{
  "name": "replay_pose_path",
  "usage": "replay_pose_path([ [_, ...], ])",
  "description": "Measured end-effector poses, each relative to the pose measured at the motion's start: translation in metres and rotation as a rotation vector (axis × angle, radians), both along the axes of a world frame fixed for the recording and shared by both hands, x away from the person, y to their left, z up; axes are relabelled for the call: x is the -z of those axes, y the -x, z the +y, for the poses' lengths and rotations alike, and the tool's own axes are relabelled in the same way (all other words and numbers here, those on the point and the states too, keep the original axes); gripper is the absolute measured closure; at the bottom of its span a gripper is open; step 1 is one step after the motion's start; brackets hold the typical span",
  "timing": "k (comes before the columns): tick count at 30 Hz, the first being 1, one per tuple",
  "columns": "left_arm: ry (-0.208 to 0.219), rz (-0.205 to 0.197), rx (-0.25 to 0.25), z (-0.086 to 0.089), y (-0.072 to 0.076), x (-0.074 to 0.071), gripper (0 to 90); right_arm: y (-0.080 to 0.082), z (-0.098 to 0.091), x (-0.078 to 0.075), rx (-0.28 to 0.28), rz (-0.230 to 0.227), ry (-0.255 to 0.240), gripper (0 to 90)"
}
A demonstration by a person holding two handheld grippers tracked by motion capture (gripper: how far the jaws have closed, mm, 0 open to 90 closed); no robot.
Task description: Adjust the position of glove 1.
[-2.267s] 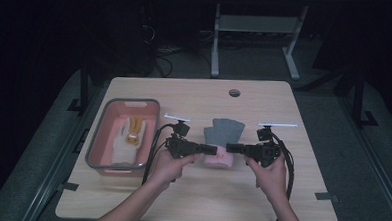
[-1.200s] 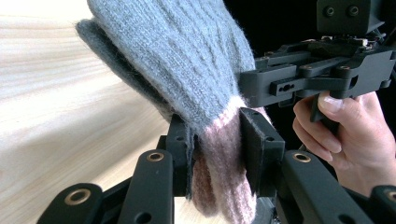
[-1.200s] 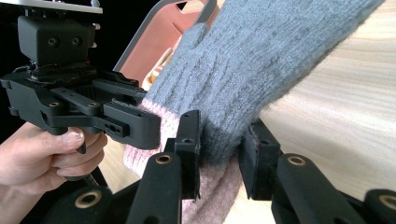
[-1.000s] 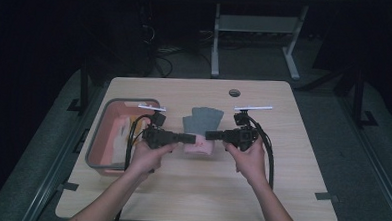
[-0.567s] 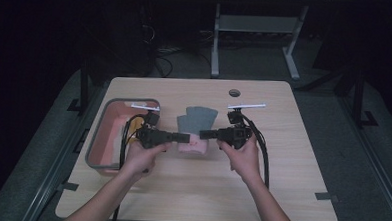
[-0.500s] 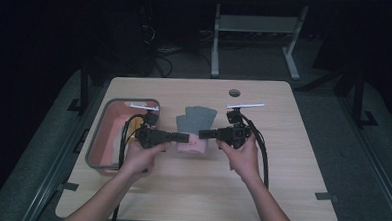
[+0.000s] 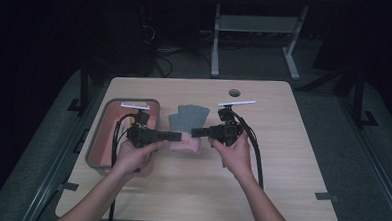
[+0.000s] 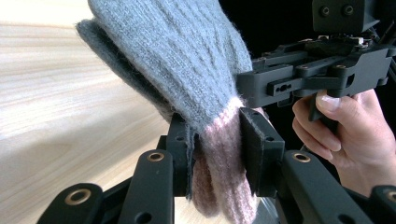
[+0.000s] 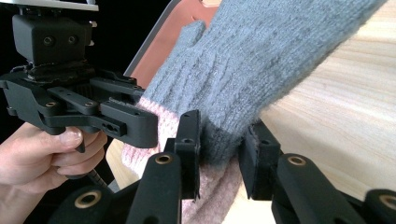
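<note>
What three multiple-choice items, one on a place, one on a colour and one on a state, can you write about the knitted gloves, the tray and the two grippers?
1. Where is the tray?
A. At the table's left side
B. At the table's right side
C. On the floor

2. What colours does the knitted glove have?
A. Yellow with a black cuff
B. Grey with a pink cuff
C. All white

3. How does the left gripper stand?
A. Wide open over the tray
B. Lying on the table
C. Shut on the glove's cuff

Answers:
1. A, the high view shows the tray near the table left edge.
2. B, the left gripper view shows a grey body and a pink cuff.
3. C, its fingers press the cuff from both sides; the right gripper grips the cuff too.
</note>
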State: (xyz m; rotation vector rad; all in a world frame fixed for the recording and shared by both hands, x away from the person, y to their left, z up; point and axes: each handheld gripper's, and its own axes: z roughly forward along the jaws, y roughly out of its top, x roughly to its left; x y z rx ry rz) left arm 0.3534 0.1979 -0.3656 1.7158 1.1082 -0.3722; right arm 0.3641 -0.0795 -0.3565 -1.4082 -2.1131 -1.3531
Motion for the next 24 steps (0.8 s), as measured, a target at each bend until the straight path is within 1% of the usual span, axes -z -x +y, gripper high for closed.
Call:
replay_pose_path([
  [3, 0.001, -0.002, -0.008, 0.004, 0.000, -0.002, 66.9, -0.002, 0.004, -0.002, -0.001, -0.001, 0.002, 70.7],
  [4, 0.000, -0.011, -0.006, 0.006, -0.001, -0.002, 66.9, -0.003, 0.006, -0.002, -0.005, -0.001, 0.002, 70.6],
  [6, 0.000, -0.012, -0.011, 0.010, 0.000, -0.005, 66.9, -0.004, 0.009, -0.004, -0.011, -0.007, 0.002, 70.6],
  [8, -0.001, -0.017, -0.015, 0.015, 0.000, -0.007, 67.0, -0.006, 0.014, -0.006, -0.017, -0.003, 0.001, 70.5],
  [12, -0.005, -0.025, -0.032, 0.023, 0.002, -0.011, 67.0, -0.008, 0.023, -0.009, -0.030, -0.011, 0.003, 70.5],
  [16, -0.002, -0.020, -0.047, 0.032, 0.003, -0.012, 67.0, -0.010, 0.033, -0.011, -0.044, -0.015, 0.007, 70.5],
  [19, 0.001, -0.029, -0.060, 0.037, 0.002, -0.012, 67.0, -0.014, 0.040, -0.012, -0.051, -0.021, 0.017, 70.5],
  [24, 0.011, -0.016, -0.067, 0.043, 0.001, -0.011, 67.1, -0.019, 0.046, -0.013, -0.061, -0.021, 0.019, 70.5],
])
